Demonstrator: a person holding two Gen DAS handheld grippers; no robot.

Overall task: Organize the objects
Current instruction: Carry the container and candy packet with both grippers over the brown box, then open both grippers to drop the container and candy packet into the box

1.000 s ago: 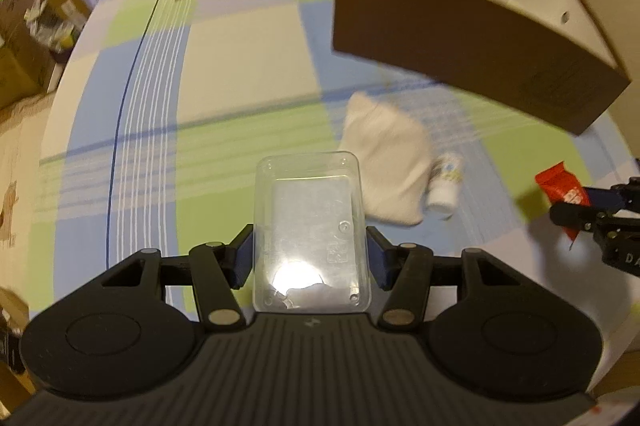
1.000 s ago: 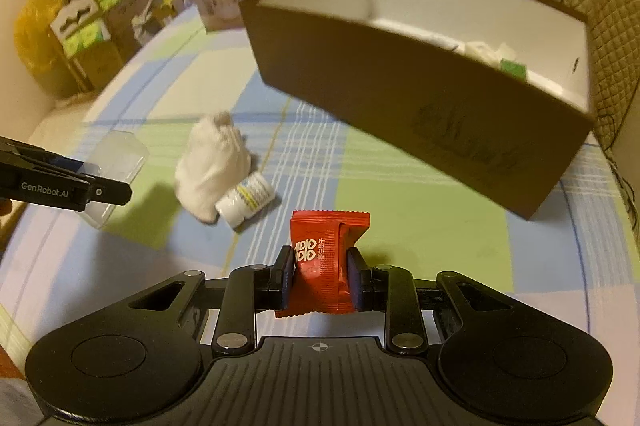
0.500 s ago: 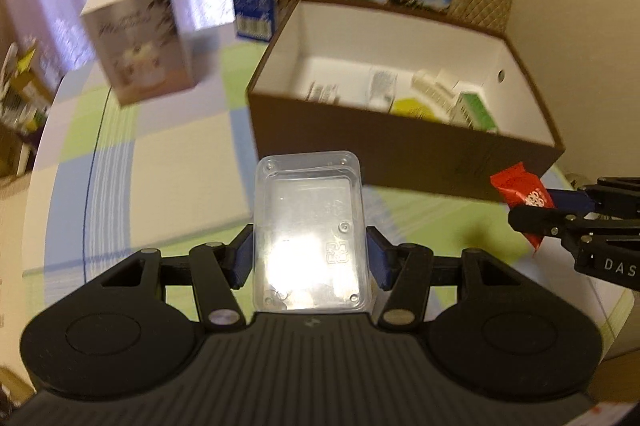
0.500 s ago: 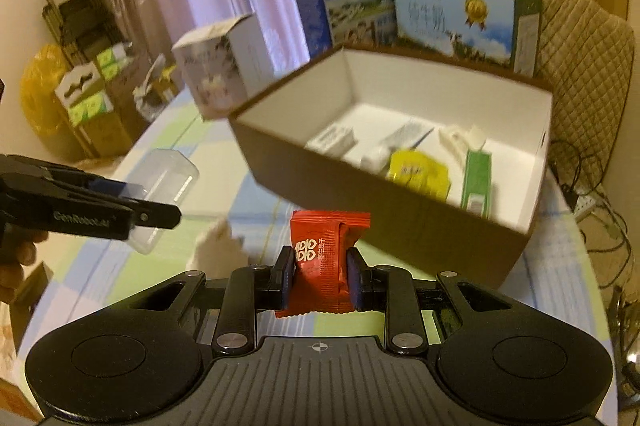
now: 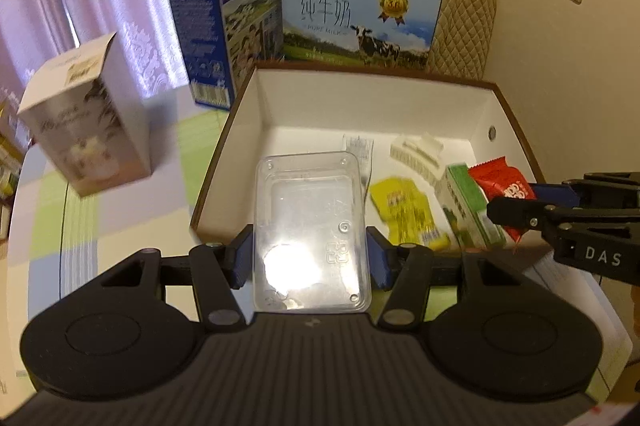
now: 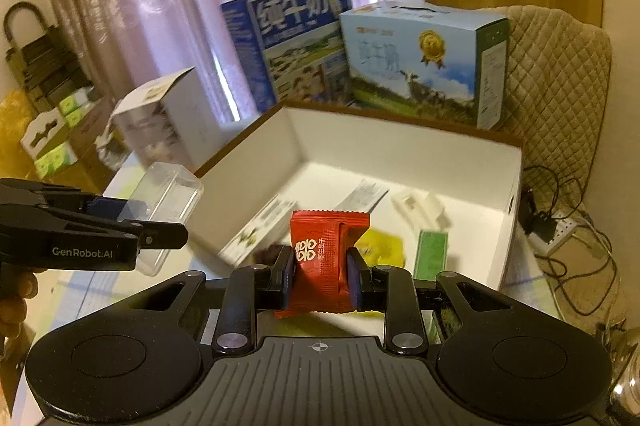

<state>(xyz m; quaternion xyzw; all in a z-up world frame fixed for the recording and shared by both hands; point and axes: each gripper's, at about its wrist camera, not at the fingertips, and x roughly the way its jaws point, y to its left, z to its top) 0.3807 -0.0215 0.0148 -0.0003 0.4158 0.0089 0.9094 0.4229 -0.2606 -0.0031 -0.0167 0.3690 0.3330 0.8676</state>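
The left gripper (image 5: 311, 253) is clenched on a clear plastic container (image 5: 310, 232), which sits squarely between its blue pads at the centre of the left wrist view and reaches forward over the near wall of the open brown box (image 5: 496, 105). In the right wrist view the same container (image 6: 168, 199) shows at middle left, sticking out past the left claw (image 6: 160, 236).

The right gripper (image 6: 320, 278) is grasping a red snack packet (image 6: 326, 262), pinched upright between its two pads at the centre of its own frame, with the packet's top edge standing above the fingertips. Seen from the left wrist, that packet (image 5: 502, 187) is at middle right, over the box's right end; whether it touches anything inside is hard to judge, as the frame is blurred there.

On the box's white floor lie a yellow sachet (image 5: 406, 216), a green-and-white carton (image 5: 468, 209), a white ribbed piece (image 5: 418, 153) and a paper slip (image 5: 360, 149). Behind the box, in the upper middle of the frame, stand a dark blue milk carton (image 5: 236, 9) and a light blue milk carton (image 5: 360, 13); a white box (image 5: 86, 121) stands at left on the checked tablecloth (image 5: 120, 222).
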